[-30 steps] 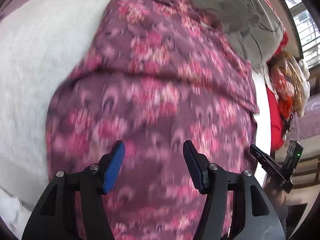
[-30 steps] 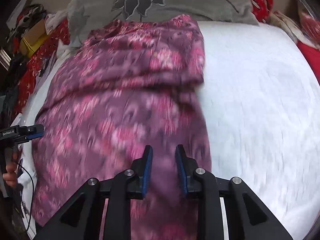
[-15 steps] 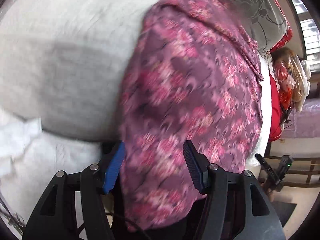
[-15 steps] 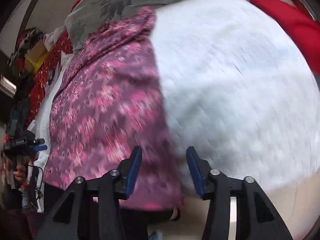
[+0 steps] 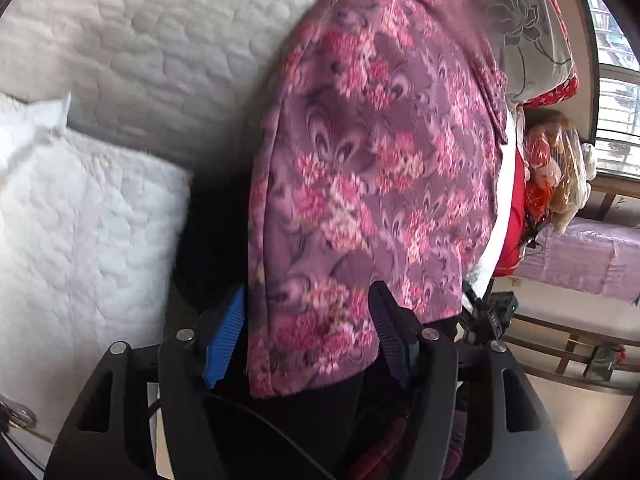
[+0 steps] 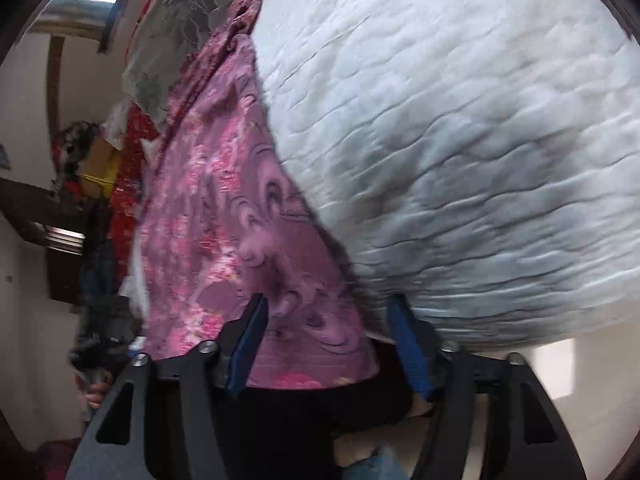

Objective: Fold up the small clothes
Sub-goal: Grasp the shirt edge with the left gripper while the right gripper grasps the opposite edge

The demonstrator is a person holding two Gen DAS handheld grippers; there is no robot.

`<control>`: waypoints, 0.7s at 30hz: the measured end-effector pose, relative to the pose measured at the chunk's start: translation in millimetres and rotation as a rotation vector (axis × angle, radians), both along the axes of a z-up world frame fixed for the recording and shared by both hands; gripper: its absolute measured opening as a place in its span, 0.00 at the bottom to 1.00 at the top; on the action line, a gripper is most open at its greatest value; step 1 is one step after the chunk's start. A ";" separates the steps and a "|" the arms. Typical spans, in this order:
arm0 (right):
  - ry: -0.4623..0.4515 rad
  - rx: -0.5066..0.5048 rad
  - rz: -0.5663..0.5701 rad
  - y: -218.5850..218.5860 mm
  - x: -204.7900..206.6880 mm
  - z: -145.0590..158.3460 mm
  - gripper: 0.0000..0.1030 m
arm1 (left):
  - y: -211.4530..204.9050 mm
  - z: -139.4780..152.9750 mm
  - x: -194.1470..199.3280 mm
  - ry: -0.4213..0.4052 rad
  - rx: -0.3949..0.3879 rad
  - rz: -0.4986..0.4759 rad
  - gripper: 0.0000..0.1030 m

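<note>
A purple garment with pink flowers [image 5: 372,152] lies lengthwise on a white quilted bed [image 5: 160,40], its near end hanging over the bed's edge. My left gripper [image 5: 306,332] is open with that hanging end between its fingers, at the cloth's left corner. In the right wrist view the same garment [image 6: 224,208] runs along the left side of the bed [image 6: 460,140]. My right gripper [image 6: 328,340] is open around the cloth's right corner at the bed's edge. Neither gripper pinches the cloth.
A grey pillow with a flower print [image 5: 524,32] lies at the bed's far end, with red cloth [image 5: 510,220] and a bagged doll [image 5: 552,168] beside it. A white quilted cushion [image 5: 80,220] sits at the left. Clutter and a shelf [image 6: 88,168] stand left of the bed.
Both grippers pulled back from over the garment to its near hem at the bed's edge. The right gripper, nearly shut a second ago, opened wide. The left stayed open.
</note>
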State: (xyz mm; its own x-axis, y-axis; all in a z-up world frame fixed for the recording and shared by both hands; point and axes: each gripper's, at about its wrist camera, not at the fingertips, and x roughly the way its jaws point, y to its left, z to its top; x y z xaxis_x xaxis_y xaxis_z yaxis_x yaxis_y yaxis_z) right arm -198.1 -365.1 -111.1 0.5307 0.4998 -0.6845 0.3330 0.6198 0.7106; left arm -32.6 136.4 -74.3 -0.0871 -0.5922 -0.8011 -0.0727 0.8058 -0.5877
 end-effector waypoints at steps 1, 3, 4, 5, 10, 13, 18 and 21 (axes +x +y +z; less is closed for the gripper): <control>-0.007 0.026 -0.001 1.4 0.8 -1.5 0.71 | -1.7 -0.7 -2.7 0.003 0.004 -0.008 0.60; -0.005 0.076 0.027 6.9 3.7 -8.1 0.70 | -4.4 0.7 -6.6 -0.011 0.023 -0.017 0.60; 0.005 0.089 0.045 11.0 5.5 -12.1 0.70 | -5.5 3.3 -8.7 -0.027 0.036 -0.017 0.59; 0.016 0.090 0.065 15.5 7.3 -15.2 0.66 | -6.8 6.4 -10.2 -0.040 0.051 -0.020 0.58; -0.085 0.107 0.105 25.1 3.5 2.2 0.08 | -12.1 25.4 -14.4 -0.118 0.076 -0.054 0.05; -0.172 0.052 0.163 32.5 0.5 36.0 0.07 | -16.3 38.5 -13.6 -0.149 0.006 -0.051 0.04; -0.286 0.036 0.176 37.3 5.7 82.7 0.07 | -19.9 56.2 -0.7 -0.179 -0.132 -0.004 0.04; -0.330 0.035 0.163 42.1 16.8 101.1 0.07 | -19.0 61.2 8.7 -0.184 -0.180 0.028 0.04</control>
State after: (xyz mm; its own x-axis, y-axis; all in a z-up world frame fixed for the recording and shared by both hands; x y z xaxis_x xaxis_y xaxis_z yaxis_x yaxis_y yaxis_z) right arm -181.2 -322.9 -10.0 0.6313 0.6163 -0.4707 -0.0190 0.6191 0.7851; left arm -23.8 117.3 -13.1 0.0689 -0.7268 -0.6834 0.0278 0.6861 -0.7269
